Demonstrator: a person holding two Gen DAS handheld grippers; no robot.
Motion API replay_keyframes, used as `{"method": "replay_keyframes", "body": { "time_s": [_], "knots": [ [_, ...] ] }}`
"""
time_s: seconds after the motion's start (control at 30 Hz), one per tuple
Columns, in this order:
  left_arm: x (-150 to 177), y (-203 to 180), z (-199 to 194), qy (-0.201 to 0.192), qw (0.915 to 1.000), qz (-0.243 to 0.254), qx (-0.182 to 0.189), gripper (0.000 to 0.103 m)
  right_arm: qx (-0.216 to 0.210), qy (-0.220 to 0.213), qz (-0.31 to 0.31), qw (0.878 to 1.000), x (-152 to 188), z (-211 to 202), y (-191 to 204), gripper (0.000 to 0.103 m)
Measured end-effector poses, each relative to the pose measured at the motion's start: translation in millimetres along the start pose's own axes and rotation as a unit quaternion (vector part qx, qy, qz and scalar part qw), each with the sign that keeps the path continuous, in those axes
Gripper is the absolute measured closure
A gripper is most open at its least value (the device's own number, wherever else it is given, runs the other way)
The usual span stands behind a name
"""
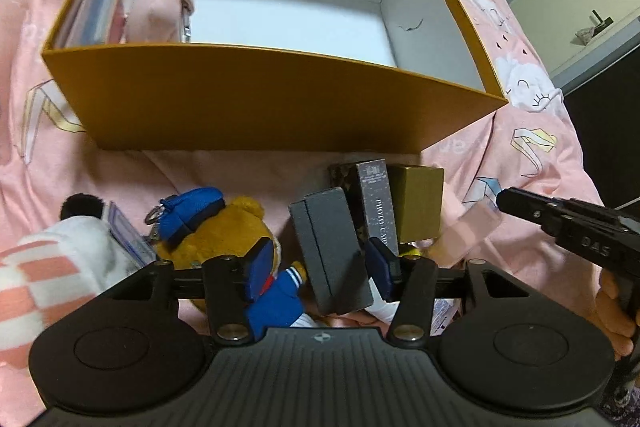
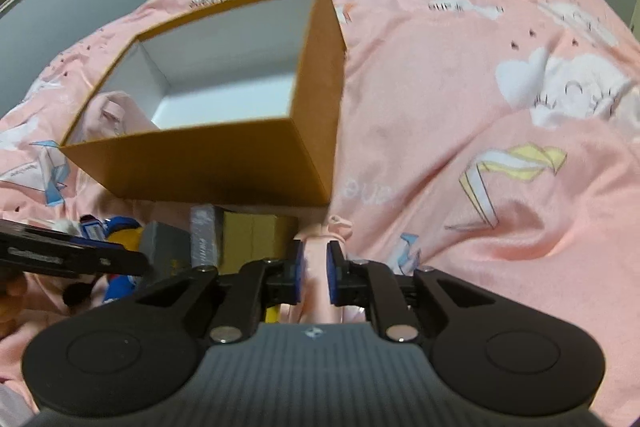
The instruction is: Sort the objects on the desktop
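Left wrist view: we are spreading left gripper (image 1: 320,269) around dark grey case (image 1: 330,251), pads apart; right gripper (image 2: 314,277) pinching pink fabric item (image 2: 318,267).

Left gripper (image 1: 320,267) fingers straddle a dark grey case (image 1: 330,251) below the orange box (image 1: 260,95).

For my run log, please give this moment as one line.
left gripper: open around dark grey box | right gripper: pink fabric item between pads | orange box: partly filled

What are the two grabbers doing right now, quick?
Left gripper: open around the dark grey box, not squeezing.
Right gripper: nearly closed around a pink fabric thing; grip unclear.
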State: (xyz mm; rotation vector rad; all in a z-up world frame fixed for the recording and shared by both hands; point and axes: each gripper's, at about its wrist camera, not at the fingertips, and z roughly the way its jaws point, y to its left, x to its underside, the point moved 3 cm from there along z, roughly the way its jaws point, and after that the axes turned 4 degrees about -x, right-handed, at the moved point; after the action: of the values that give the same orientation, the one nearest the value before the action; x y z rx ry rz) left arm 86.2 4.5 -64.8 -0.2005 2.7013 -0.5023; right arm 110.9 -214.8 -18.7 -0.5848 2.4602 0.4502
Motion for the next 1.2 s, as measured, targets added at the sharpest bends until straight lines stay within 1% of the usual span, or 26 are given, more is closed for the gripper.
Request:
{"method": "replay_keyframes", "body": {
  "time_s": [0.1,0.17,0.23,0.33,0.4,0.43,0.5,0.53,0.63,0.7,0.93,1.07,1.13,1.2],
  "knots": [
    [-1,0,6,0.003,0.9999,-0.006,0.007,0.043,-0.009,-0.021,-0.027,0.999,-3,-6,17,0.085],
    [-2,1,9,0.006,0.9998,-0.012,0.013,0.043,-0.025,-0.026,-0.056,0.998,-4,-4,31,0.083],
    [-3,0,12,0.009,0.9997,-0.016,0.017,0.043,-0.043,-0.017,-0.075,0.996,-2,4,43,0.083],
    [-2,-1,19,0.016,0.9996,-0.013,0.018,0.043,-0.049,0.003,-0.111,0.993,3,21,57,0.083],
    [0,1,22,0.017,0.9997,-0.014,0.014,0.058,-0.047,0.013,-0.129,0.990,6,29,64,0.082],
    [0,2,21,0.014,0.9996,-0.014,0.020,0.059,-0.047,0.017,-0.136,0.989,7,33,67,0.081],
    [0,3,16,0.007,0.9997,-0.015,0.019,0.061,-0.048,0.021,-0.146,0.988,7,39,71,0.074],
    [0,3,13,0.002,0.9998,-0.010,0.015,0.061,-0.048,0.022,-0.150,0.987,6,41,72,0.072],
    [1,1,1,-0.014,0.9998,0.010,-0.003,0.061,-0.052,0.023,-0.157,0.986,1,45,76,0.072],
    [2,0,-2,-0.016,0.9996,0.020,-0.008,0.061,-0.049,0.022,-0.159,0.986,-4,47,78,0.072],
    [0,8,3,-0.007,0.9999,0.008,0.004,0.061,-0.027,0.037,-0.161,0.986,-25,75,89,0.072],
    [0,7,6,-0.005,0.9999,0.010,0.004,0.061,-0.019,0.059,-0.161,0.985,-27,92,92,0.072],
    [0,6,6,-0.005,0.9999,0.014,0.003,0.061,-0.014,0.072,-0.152,0.986,-26,100,90,0.071],
    [2,6,6,-0.006,0.9998,0.016,0.003,0.061,-0.019,0.082,-0.136,0.987,-25,103,87,0.071]
  ]
}}
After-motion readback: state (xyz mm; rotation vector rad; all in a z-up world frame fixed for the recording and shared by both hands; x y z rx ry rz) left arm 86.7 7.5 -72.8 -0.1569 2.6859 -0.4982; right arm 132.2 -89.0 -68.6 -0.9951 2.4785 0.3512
